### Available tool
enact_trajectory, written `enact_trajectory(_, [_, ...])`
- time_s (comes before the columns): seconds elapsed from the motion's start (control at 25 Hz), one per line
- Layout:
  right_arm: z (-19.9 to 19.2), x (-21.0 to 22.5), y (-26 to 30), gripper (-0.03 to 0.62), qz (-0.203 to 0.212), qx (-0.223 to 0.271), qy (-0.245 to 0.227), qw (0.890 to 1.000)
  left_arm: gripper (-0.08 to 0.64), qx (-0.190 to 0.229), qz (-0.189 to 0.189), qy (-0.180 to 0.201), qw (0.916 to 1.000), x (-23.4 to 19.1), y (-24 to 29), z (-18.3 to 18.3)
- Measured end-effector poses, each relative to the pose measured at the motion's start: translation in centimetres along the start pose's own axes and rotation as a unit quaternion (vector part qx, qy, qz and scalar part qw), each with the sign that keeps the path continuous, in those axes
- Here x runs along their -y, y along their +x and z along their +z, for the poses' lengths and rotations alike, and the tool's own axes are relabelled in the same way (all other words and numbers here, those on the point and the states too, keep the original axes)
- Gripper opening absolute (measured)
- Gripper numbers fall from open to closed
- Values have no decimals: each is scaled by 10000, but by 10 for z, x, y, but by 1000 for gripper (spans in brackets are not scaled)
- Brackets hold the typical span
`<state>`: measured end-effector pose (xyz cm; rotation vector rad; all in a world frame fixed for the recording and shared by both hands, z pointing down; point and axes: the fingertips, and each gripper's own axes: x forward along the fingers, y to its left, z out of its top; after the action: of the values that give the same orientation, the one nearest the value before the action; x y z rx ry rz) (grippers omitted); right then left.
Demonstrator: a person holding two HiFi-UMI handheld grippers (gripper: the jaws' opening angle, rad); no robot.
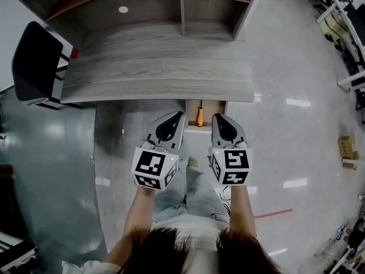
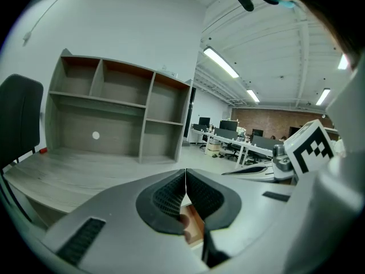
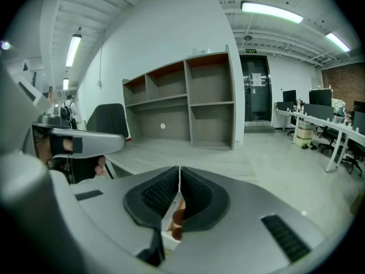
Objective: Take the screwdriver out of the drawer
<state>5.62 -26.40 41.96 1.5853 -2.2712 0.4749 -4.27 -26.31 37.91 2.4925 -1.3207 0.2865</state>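
Nearest, the person's forearms are reaching forward with a tool in each hand. The left gripper point(image 2: 186, 172) is showing its two ribbed black pads pressed together with nothing caught in them. The right gripper point(image 3: 179, 170) is doing the same: pads meeting along a thin seam and holding nothing. Both are smooth grey moulded shells carrying marker cubes.

Just beyond their tips, the drawer point(image 1: 209, 108) is standing pulled out from under the desk, a shallow box with a warm brown wooden lining. The screwdriver point(image 1: 200, 116) is lying lengthwise inside it, between the two gripper noses in the head view. It has a stubby orange-yellow handle, rounded and probably smooth plastic, with a thin dark shaft pointing toward the desk.

So the opening seems done, and the grasp and the lift out are both remaining, as neither claw is touching the tool yet.

Farther on, the desk point(image 1: 159, 73) is spreading out in pale grey wood-grain laminate, flat and matte. An open shelf unit point(image 1: 142, 4) of the same grey board is standing on it. A black chair point(image 1: 35, 61) is sitting at its left end, over a glossy floor point(image 1: 296, 84).
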Motion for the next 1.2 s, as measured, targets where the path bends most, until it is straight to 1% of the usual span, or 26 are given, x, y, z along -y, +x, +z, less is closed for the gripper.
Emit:
enact_trajectory(0.16, [-9,1,21,29,-57,-154,-73,9998,18,-84,-65,-106,9999,-15,15,-9])
enact_trajectory(0.48, [-46,5,59,29,-171,-720,-188,9971,18,-361,-231,-280,9987,-37,43,-39])
enact_trajectory(0.68, [-62,8,79,29,-210,-843,-133,9961,18,-541,-293,-349,9975,-48,57,-58])
enact_trajectory(1.2, [-112,19,129,29,-168,-1373,106,9903,18,-859,-392,-534,9941,-73,94,-106])
